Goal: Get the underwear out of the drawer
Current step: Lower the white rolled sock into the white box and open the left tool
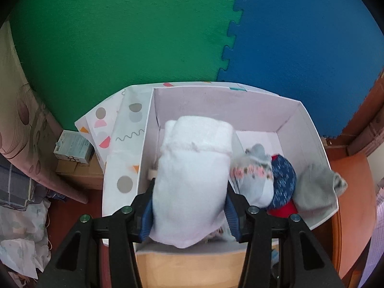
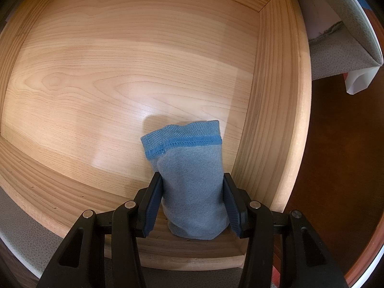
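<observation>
In the left wrist view my left gripper point(image 1: 189, 206) is shut on a rolled white garment point(image 1: 192, 172), held over a white cardboard box point(image 1: 302, 129). Inside the box lie a pale patterned roll point(image 1: 254, 175), a navy speckled one point(image 1: 284, 180), a red piece point(image 1: 283, 210) and a grey one point(image 1: 314, 187). In the right wrist view my right gripper point(image 2: 193, 206) is shut on a rolled blue-grey garment point(image 2: 192, 180) with a bright blue waistband. It stands in the right front corner of the wooden drawer point(image 2: 273, 110), whose floor is otherwise bare.
Green point(image 1: 120, 48) and blue point(image 1: 300, 48) foam mats cover the floor beyond the box. A patterned box lid point(image 1: 124, 139) leans at its left, with a small carton point(image 1: 72, 147) and heaped cloth point(image 1: 21, 216) further left. Dark floor point(image 2: 336, 168) lies right of the drawer.
</observation>
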`<state>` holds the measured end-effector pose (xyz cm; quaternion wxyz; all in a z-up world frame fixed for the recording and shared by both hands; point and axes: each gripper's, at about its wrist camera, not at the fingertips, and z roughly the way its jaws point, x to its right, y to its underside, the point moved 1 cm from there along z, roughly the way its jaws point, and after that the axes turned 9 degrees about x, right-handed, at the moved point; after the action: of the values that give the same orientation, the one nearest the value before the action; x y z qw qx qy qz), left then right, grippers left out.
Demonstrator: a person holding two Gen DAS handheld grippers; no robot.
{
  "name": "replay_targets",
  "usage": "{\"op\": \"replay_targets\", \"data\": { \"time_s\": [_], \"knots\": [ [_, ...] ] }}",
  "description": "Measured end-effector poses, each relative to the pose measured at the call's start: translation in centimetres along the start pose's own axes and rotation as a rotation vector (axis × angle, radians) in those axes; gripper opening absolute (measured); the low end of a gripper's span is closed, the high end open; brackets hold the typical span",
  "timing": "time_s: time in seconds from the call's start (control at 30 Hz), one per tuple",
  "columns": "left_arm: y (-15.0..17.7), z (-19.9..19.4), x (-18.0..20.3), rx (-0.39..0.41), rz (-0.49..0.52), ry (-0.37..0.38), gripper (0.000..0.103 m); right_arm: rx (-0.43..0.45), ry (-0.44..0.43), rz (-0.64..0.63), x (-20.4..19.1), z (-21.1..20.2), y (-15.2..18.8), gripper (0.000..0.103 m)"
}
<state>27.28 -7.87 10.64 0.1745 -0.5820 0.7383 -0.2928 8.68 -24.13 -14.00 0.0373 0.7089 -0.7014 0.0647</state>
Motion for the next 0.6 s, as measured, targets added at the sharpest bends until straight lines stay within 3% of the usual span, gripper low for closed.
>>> {"op": "replay_targets", "data": {
  "time_s": [0.6],
  "knots": [
    [-1.2,1.5,0.1,-0.023,-0.039,-0.002,0.054,0.013,-0.006,-0.013,0.1,0.0,0.1,0.047]
  ]
}}
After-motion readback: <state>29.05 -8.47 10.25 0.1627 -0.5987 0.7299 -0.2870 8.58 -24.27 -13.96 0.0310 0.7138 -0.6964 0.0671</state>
